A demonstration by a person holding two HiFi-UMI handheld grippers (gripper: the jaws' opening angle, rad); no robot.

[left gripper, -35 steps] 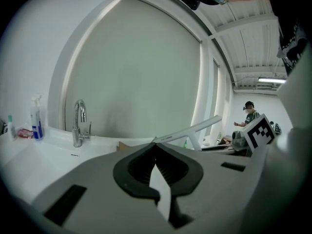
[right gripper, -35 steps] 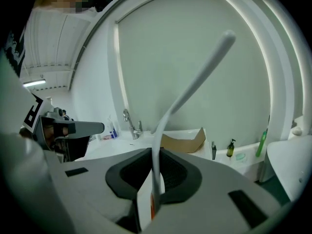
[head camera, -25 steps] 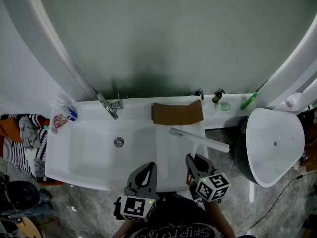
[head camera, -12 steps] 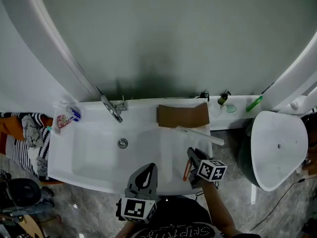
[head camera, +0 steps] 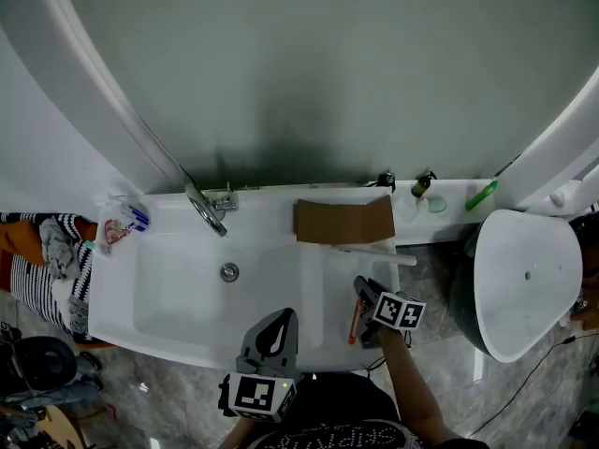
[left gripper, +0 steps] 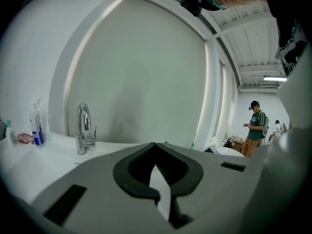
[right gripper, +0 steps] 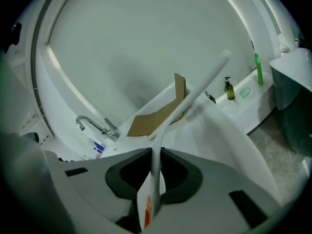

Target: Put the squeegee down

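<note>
The squeegee [head camera: 371,251] has a white blade and a white handle with an orange patch. My right gripper [head camera: 361,303] is shut on that handle over the right part of the white sink counter [head camera: 309,335]. The blade lies low along the front edge of a brown cardboard sheet [head camera: 344,220]; I cannot tell whether it touches the counter. In the right gripper view the handle [right gripper: 155,165] is clamped between the jaws of the right gripper [right gripper: 156,152], and the blade runs up and right. My left gripper [head camera: 271,330] hangs at the counter's front edge, shut and holding nothing; the left gripper [left gripper: 157,146] faces the mirror.
A chrome faucet [head camera: 206,204] stands at the back of the basin [head camera: 187,288]. A spray bottle [head camera: 126,218] is at back left. A pump bottle [head camera: 421,185] and a green item [head camera: 482,195] stand on the back right ledge. A white fixture [head camera: 524,279] is at right. A person [left gripper: 254,128] stands far off.
My right gripper has gone down toward the counter with the squeegee and rolled. The blade now lies closer to the cardboard's front edge. The left gripper has stayed put.
</note>
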